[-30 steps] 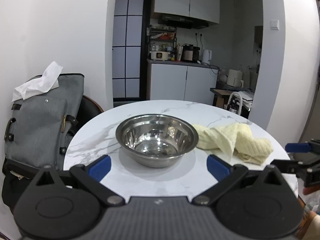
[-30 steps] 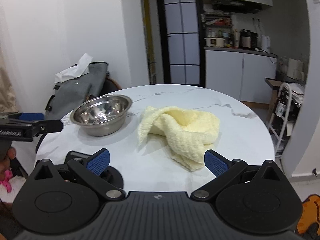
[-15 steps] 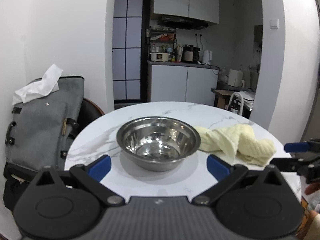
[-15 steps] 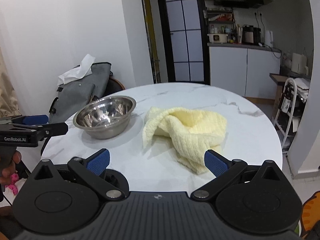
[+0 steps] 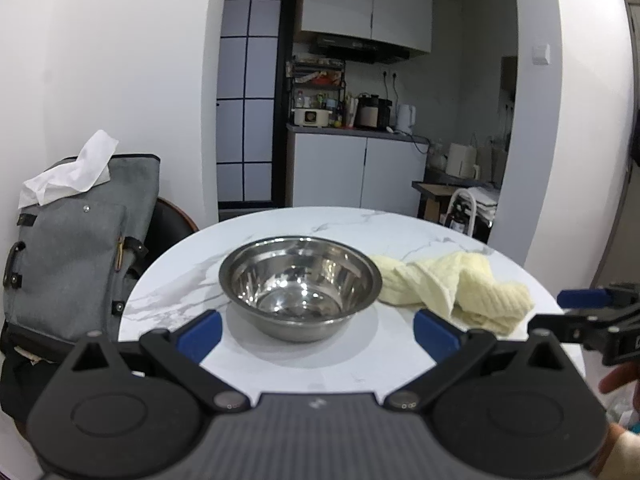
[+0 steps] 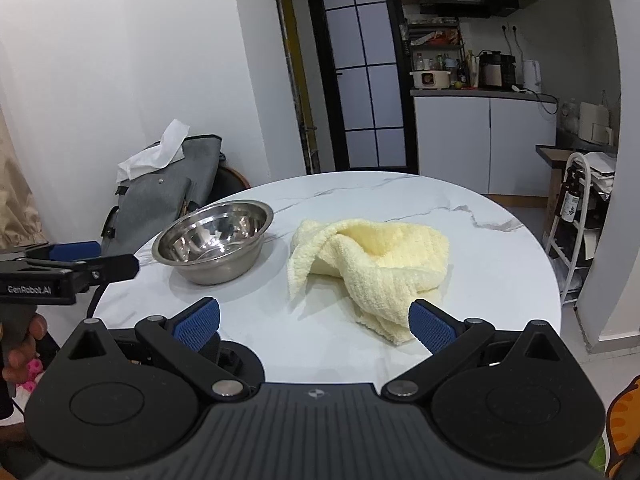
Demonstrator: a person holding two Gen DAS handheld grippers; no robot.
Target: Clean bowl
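Bowl placement decides the move: in the left wrist view it is seen dead ahead of the left gripper, near the tabletop's left edge, with the yellow towel touching its right side. The blue pads are held wide apart, gripping nothing, aimed level at the bowl. In the right wrist view the towel is centred ahead of the right gripper, likewise spread and empty; the towel is judged nearer this hand, the bowl lying to its left.
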